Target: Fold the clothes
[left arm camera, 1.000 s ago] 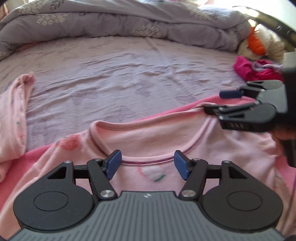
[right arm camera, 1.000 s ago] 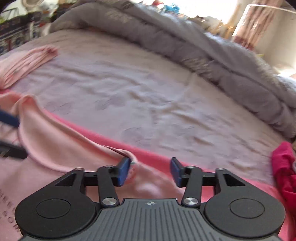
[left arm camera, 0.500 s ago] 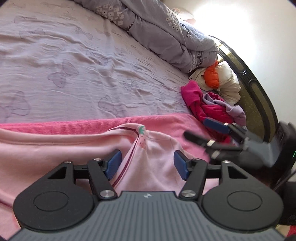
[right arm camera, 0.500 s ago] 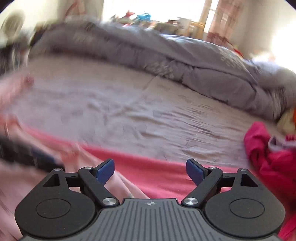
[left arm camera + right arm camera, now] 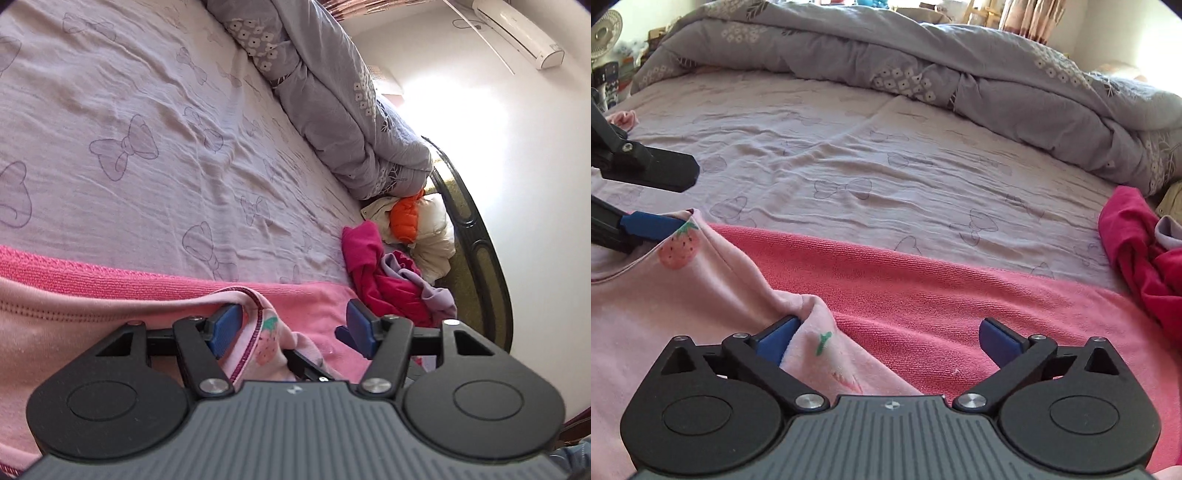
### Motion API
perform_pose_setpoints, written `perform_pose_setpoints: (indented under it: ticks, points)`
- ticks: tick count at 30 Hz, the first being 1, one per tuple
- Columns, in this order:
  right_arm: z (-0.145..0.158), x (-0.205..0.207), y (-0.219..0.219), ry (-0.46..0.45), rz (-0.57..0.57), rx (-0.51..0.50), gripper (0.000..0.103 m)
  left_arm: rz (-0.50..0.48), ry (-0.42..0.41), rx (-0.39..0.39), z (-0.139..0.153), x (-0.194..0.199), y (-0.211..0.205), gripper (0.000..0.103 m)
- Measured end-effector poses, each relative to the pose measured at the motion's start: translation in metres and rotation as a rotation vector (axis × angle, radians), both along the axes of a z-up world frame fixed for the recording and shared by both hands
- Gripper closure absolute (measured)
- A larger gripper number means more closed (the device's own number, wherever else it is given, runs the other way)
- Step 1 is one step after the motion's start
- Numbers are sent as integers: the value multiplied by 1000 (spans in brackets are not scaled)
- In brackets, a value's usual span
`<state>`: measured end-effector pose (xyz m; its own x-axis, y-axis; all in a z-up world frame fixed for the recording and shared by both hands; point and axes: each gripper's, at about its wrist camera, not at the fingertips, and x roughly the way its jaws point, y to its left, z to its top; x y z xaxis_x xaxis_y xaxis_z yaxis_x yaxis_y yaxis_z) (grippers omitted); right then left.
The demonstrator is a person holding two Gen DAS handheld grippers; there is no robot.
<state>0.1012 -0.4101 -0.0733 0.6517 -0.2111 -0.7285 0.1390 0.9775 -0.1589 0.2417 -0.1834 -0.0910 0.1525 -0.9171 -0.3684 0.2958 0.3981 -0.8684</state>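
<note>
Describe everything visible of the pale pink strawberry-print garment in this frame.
The pale pink garment looks like soft knit with strawberry prints and a darker piped neckline. It lies rumpled on a brighter pink towel spread over the lilac bedsheet. A raised fold sits between the open left gripper pads, resting against one. Another edge lies against one pad of the right gripper, whose jaws have just been opening wide, so neither grips it.
</note>
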Motion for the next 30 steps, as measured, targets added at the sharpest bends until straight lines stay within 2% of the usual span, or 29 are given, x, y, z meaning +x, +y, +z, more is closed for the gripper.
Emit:
perform_pose_setpoints:
  ticks: [6,11,14,17,22,30]
  points:
    - [-2,-2,-7,-13,-23,64,1,-74,25,-62,5,-2,10,39]
    - [-3,-2,-10,-18,-33,99,1,-166,-55,131,5,-12,3,39]
    - [-5,-4,-12,-25,-44,116,1,-232,-106,137,7,-16,-17,38]
    - [-6,-5,-12,-29,-52,125,1,-264,-85,95,3,-15,-30,38]
    - [-6,-5,-13,-28,-49,133,0,-189,-29,-5,3,-6,-25,39]
    - [-9,-7,-15,-41,-53,147,0,-127,-32,3,12,15,-9,39]
